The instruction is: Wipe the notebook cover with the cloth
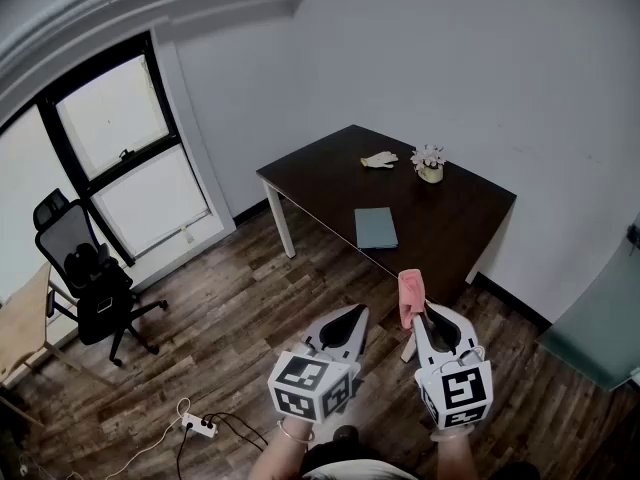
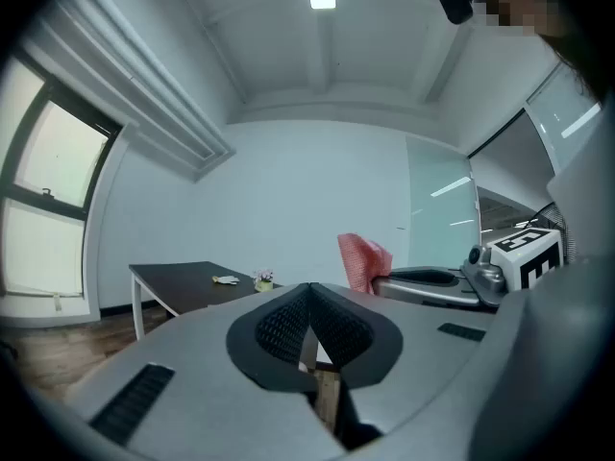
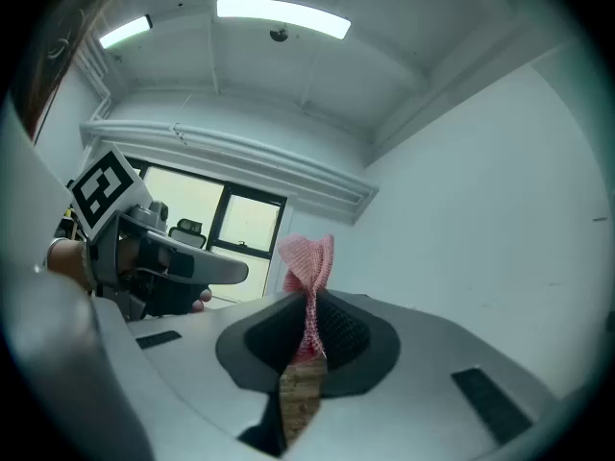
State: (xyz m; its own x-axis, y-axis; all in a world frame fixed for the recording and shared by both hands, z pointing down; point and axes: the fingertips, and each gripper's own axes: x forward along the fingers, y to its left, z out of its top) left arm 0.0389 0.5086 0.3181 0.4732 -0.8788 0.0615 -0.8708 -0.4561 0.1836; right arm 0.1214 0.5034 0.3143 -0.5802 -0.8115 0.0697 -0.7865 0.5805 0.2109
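Observation:
A grey-green notebook [image 1: 375, 227] lies flat near the front edge of a dark brown table [image 1: 470, 213] across the room. My right gripper [image 1: 423, 310] is shut on a pink cloth [image 1: 410, 296], which sticks up past its tips; the same cloth [image 3: 307, 269] stands between the jaws in the right gripper view. My left gripper [image 1: 352, 315] is shut with nothing in it, held beside the right one. Both grippers hang over the wooden floor, well short of the table. From the left gripper view the cloth [image 2: 362, 260] shows beside the right gripper.
On the table's far side lie a pale glove-like item [image 1: 379, 160] and a small flower pot [image 1: 430, 164]. A black office chair [image 1: 88, 280] stands by the window at left. A power strip [image 1: 200, 427] with cables lies on the floor.

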